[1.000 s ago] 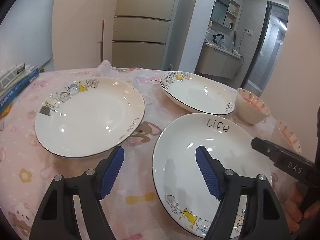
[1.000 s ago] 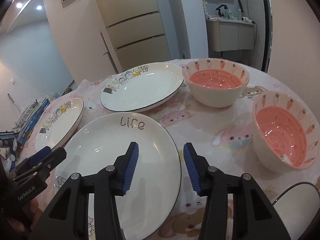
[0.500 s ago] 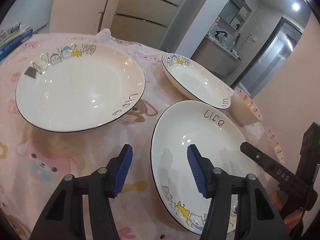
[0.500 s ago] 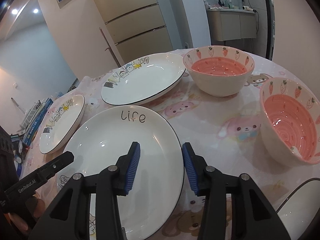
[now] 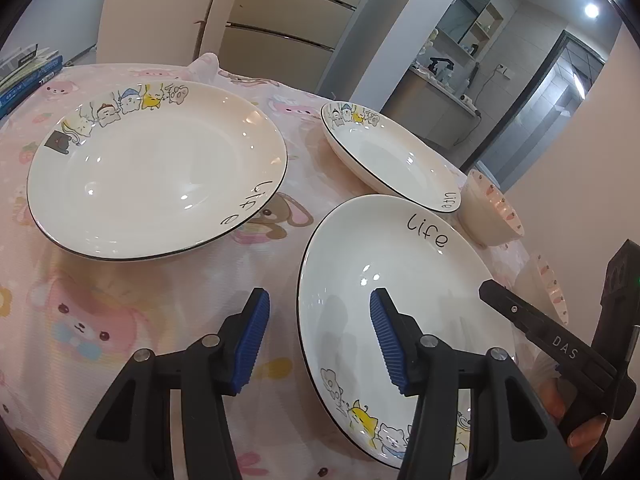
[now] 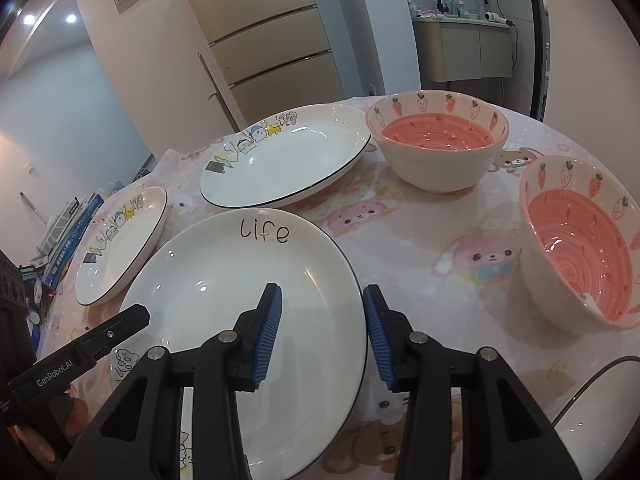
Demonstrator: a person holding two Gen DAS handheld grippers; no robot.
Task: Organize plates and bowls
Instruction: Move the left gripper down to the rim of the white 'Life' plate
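Observation:
Three white plates with cartoon cats and "life" lettering lie on the table: a near plate (image 5: pixel 400 280) (image 6: pixel 224 292), a left plate (image 5: pixel 160 168) (image 6: pixel 120 248) and a far plate (image 5: pixel 392 160) (image 6: pixel 288 164). Two pink strawberry bowls stand right: a far bowl (image 6: pixel 438 148) (image 5: pixel 490 216) and a near bowl (image 6: pixel 580 240). My left gripper (image 5: pixel 318 340) is open, straddling the near plate's left rim. My right gripper (image 6: pixel 322 336) is open, straddling the same plate's right rim.
A pink cartoon tablecloth (image 5: pixel 152 304) covers the round table. Books (image 5: pixel 24 76) lie at the far left edge. Another white dish's rim (image 6: pixel 596 420) shows at the near right. A fridge and a bathroom doorway stand behind.
Both grippers have moved lower and closer to the near plate, now straddling its left and right rims. The left camera has tilted toward the table. No dish has moved.

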